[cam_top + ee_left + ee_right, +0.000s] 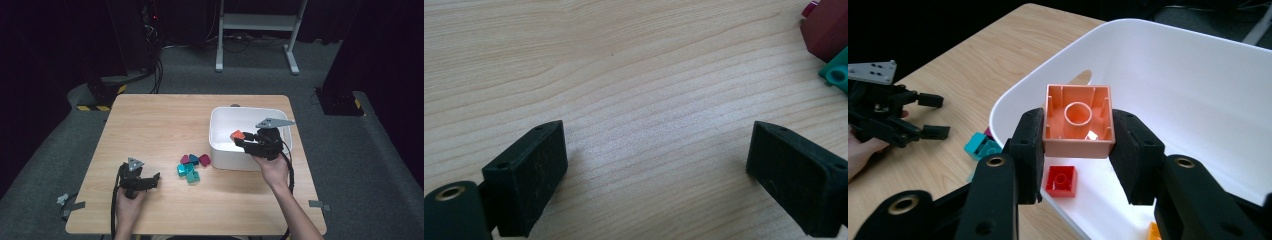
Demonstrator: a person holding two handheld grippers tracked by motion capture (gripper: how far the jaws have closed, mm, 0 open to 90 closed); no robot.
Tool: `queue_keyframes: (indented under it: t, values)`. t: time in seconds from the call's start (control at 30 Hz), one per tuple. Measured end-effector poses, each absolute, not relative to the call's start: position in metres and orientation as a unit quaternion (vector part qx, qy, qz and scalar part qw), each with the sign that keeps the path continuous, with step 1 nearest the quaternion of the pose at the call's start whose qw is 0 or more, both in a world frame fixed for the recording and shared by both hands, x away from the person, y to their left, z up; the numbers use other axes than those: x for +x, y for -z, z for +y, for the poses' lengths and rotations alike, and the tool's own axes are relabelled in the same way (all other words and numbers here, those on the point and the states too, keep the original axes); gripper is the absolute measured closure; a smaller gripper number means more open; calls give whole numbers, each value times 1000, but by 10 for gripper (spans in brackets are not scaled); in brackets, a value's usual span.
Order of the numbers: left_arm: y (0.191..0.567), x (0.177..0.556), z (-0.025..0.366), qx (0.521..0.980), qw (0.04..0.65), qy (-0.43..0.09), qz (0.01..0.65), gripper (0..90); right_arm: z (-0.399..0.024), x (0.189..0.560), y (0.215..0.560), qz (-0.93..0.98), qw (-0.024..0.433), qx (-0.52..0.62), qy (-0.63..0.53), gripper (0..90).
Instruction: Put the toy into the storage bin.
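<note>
A hollow orange block (pixel 1078 120) is pinched by the right claw (pixel 1077 148) over a glossy white bin (pixel 1198 90); 1 red brick (pixel 1062 181) is seen inside. The left claw (pixel 656 165) is spread above the wood-grain tabletop (pixel 624 75).

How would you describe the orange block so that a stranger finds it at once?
Find the white plastic bin on the wooden table's right side. Above its near rim, the right tool clamps the square orange plastic block, hollow underside showing. It is held aloft; the small red brick lies inside.

Bin (pixel 220 131) at table's (pixel 165 125) right, bricks (pixel 192 167) just left of it, perhaps touching
</note>
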State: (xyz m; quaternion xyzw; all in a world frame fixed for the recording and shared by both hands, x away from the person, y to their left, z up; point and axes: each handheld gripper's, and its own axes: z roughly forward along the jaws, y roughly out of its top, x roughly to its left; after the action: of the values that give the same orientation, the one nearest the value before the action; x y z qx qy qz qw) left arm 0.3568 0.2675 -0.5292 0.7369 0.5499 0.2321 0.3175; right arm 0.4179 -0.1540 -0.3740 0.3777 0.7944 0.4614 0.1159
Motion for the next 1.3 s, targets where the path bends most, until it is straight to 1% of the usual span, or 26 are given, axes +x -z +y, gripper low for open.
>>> queue_keyframes:
  t: [0.3, 0.43, 0.63, 0.77, 1.0, 1.3]
  values:
    - [529, 357, 267, 737, 317, -232, 550, 94, -156, 424, 379, 796, 134, 392, -441, 582]
    - [529, 357, 267, 737, 318, -232, 550, 94, -155, 426, 380, 797, 143, 396, -434, 506]
    - [529, 357, 267, 737, 318, -232, 550, 94, -154, 423, 382, 797, 151, 394, -433, 478]
    - [529, 357, 267, 737, 318, -232, 550, 94, -154, 418, 380, 794, 154, 392, -439, 473]
    - [529, 357, 268, 737, 317, -232, 550, 94, -146, 397, 369, 791, 166, 360, -466, 473]
    - [529, 357, 267, 737, 318, -232, 550, 94, -126, 375, 369, 799, 151, 319, -487, 478]
